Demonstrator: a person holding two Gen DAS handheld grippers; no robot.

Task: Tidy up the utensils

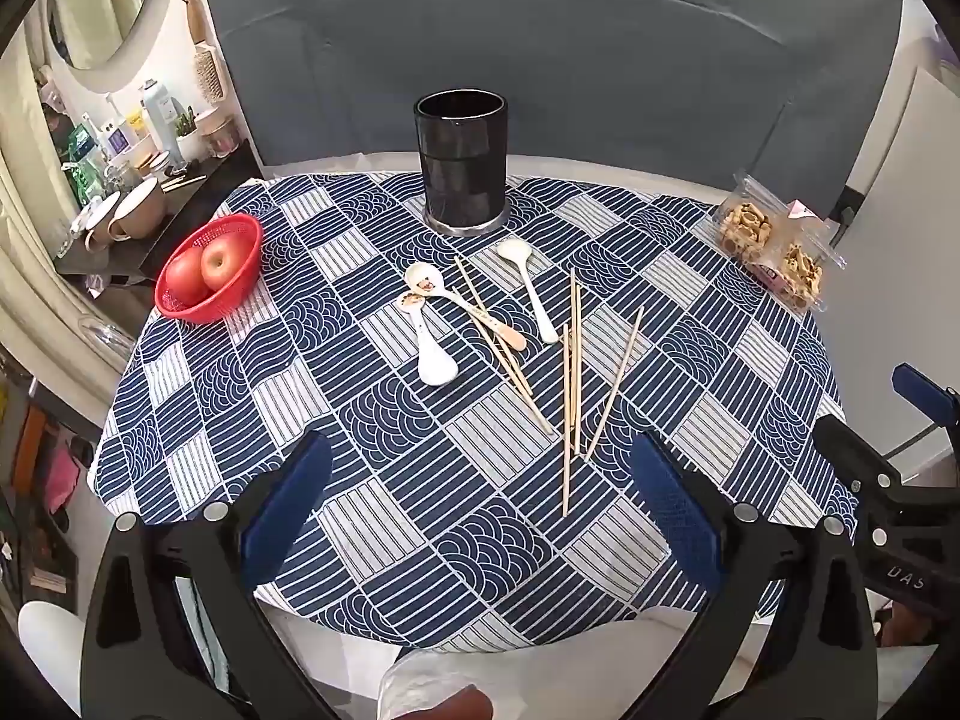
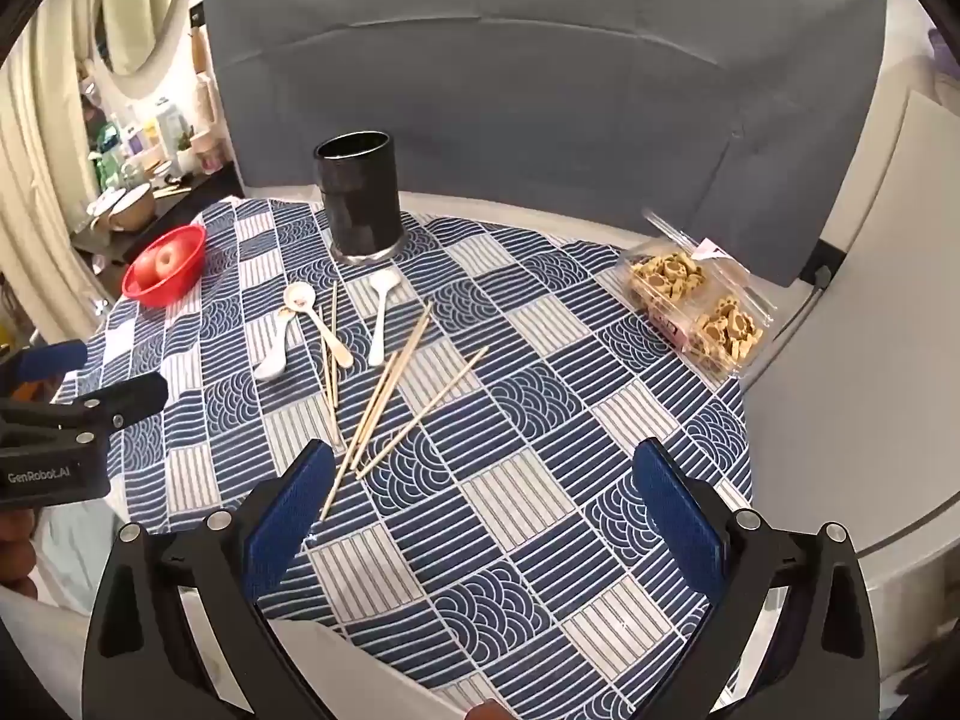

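Observation:
A tall black cylindrical holder [image 1: 461, 162] [image 2: 359, 195] stands upright at the far side of the round table. In front of it lie three white spoons [image 1: 528, 285] [image 2: 380, 315] and several wooden chopsticks [image 1: 573, 360] [image 2: 390, 381], scattered on the blue-and-white patterned cloth [image 1: 480, 480] [image 2: 528, 480]. My left gripper [image 1: 480, 480] hovers open above the near part of the cloth, short of the utensils, with nothing between its blue pads. My right gripper [image 2: 486, 480] is also open and empty, and its left pad [image 2: 288, 516] sits close to the near ends of the chopsticks.
A red basket [image 1: 207, 270] [image 2: 165, 273] with apples sits at the table's left edge. A clear box of biscuits [image 1: 774, 240] [image 2: 696, 300] lies at the right edge. A grey padded backrest [image 1: 540, 60] rises behind the table. A cluttered shelf [image 1: 120, 180] stands at the left.

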